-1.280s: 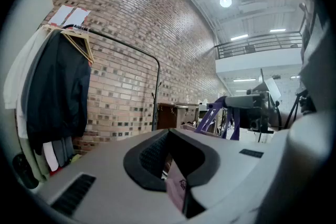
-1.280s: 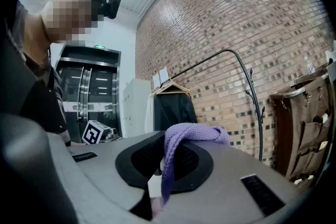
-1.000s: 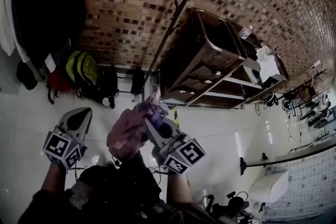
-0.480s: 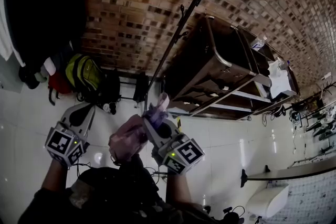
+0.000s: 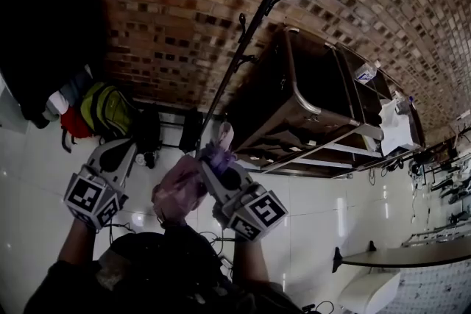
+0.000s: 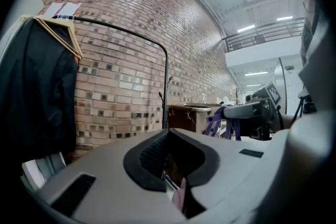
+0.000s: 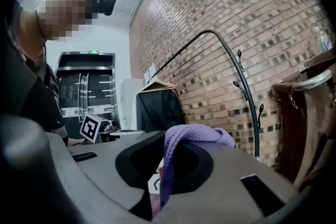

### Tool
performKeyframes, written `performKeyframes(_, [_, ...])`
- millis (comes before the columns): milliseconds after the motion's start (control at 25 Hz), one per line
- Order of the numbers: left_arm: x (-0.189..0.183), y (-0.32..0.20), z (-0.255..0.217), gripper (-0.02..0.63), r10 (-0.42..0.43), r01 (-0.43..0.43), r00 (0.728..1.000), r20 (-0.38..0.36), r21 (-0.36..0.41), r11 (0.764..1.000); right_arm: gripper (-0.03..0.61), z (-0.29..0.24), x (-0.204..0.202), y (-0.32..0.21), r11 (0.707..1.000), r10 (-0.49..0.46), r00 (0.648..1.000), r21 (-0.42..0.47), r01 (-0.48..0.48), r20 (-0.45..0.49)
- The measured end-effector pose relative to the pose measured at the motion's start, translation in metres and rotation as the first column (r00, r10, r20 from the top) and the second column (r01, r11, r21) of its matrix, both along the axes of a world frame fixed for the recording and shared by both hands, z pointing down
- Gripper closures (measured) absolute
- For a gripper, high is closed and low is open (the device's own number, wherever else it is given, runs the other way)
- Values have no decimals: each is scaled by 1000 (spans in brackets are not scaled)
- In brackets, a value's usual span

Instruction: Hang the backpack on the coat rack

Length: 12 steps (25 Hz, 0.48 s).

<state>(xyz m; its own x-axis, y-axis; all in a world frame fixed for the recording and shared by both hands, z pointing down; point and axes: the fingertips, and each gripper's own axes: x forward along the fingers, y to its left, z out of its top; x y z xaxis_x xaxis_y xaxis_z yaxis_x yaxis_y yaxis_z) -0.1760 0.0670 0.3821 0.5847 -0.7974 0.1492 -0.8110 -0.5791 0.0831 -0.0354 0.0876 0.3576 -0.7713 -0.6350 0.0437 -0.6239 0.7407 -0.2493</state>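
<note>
A pink backpack (image 5: pixel 179 189) hangs below my right gripper (image 5: pixel 215 158), which is shut on its purple strap (image 5: pixel 218 153). In the right gripper view the strap (image 7: pixel 195 137) loops over the shut jaws (image 7: pixel 168 165). My left gripper (image 5: pixel 122 152) is held beside the bag on the left, apart from it, jaws together with nothing in them (image 6: pixel 168 165). The coat rack (image 5: pixel 250 37) is a thin black pole with small hooks, slanting up in front of the brick wall just beyond the right gripper. Its pole also shows in the gripper views (image 6: pixel 166 86) (image 7: pixel 245 84).
A dark wooden cabinet (image 5: pixel 313 95) with a metal rail stands right of the rack. On the floor at left lie a yellow-green backpack (image 5: pixel 105 110) and a red bag (image 5: pixel 73 123), under a black garment (image 5: pixel 40 26) on a hanger. The floor is white tile.
Both grippers and the hanging backpack have moved toward the brick wall and coat rack. The right gripper's hold on the strap is unchanged.
</note>
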Motion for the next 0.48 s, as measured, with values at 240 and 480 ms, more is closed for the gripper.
performKeyframes(240, [42,-54,3,574,-2,2,1000,8,3,1000,563,5,38,-53,999,-34,999,1,34,-32])
performKeyframes(480, [78,-101,3,575,-19,19,1000,-4,-5,1000,563,7,75,-103,999,-48,998,3,48,-48])
